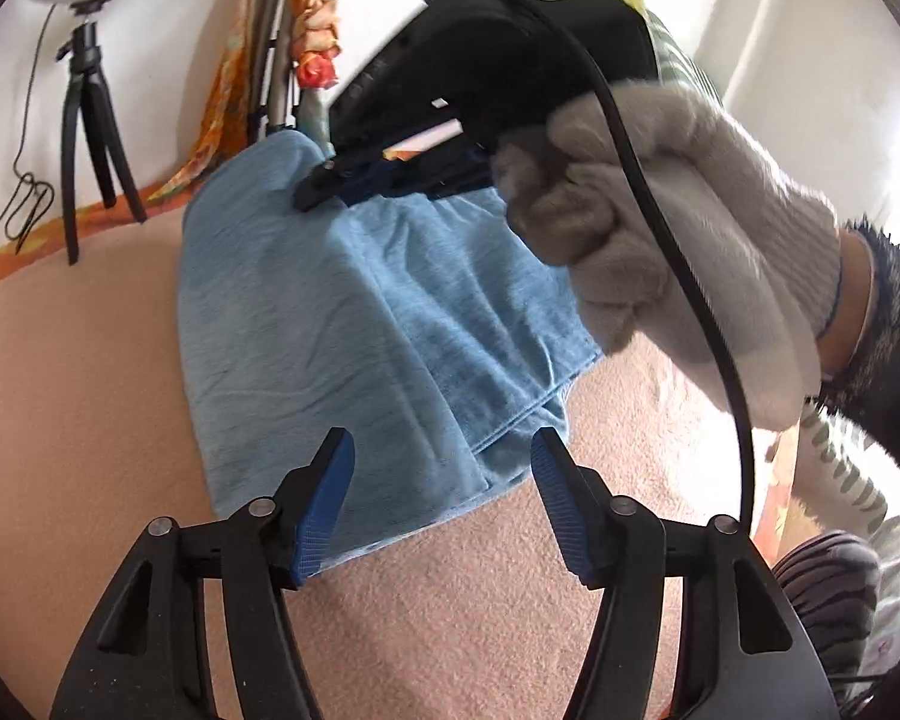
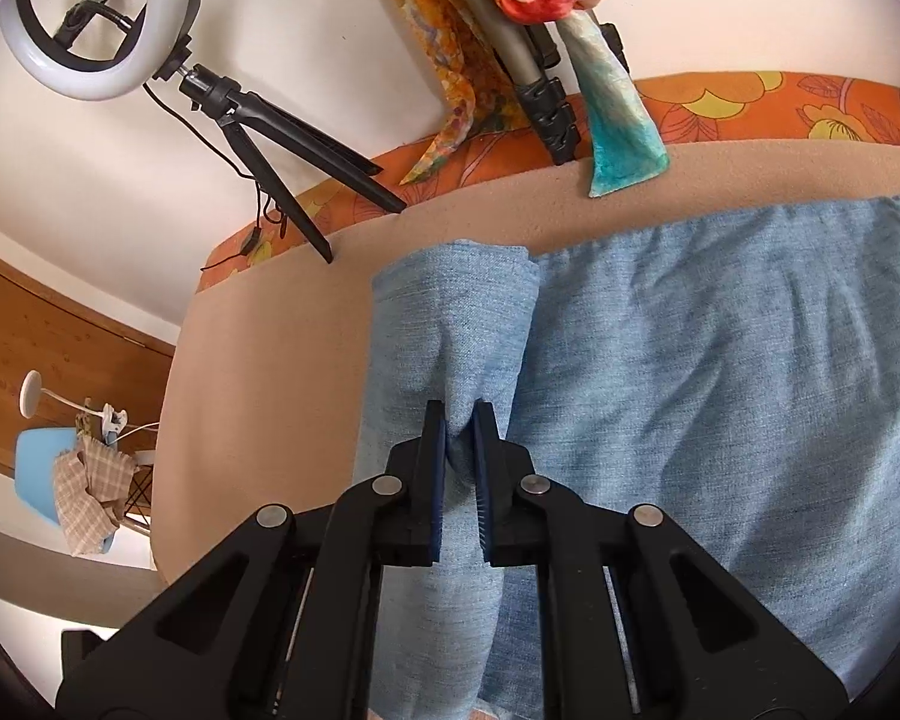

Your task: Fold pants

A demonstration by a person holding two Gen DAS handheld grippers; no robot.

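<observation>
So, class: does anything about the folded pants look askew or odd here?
Yes. The pants lie mostly flat, but the right tool pinches a bunched ridge of denim at their left edge, leaving that strip rumpled. The left tool is open, holding nothing.

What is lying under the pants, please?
The pants lie on a beige pad, bare around them; what they cover cannot be seen. The right gripper pinches a fold of them.

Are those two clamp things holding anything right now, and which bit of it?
The right gripper pinches a raised fold of the blue pants near their far edge. The left gripper is open, holding nothing.
</observation>
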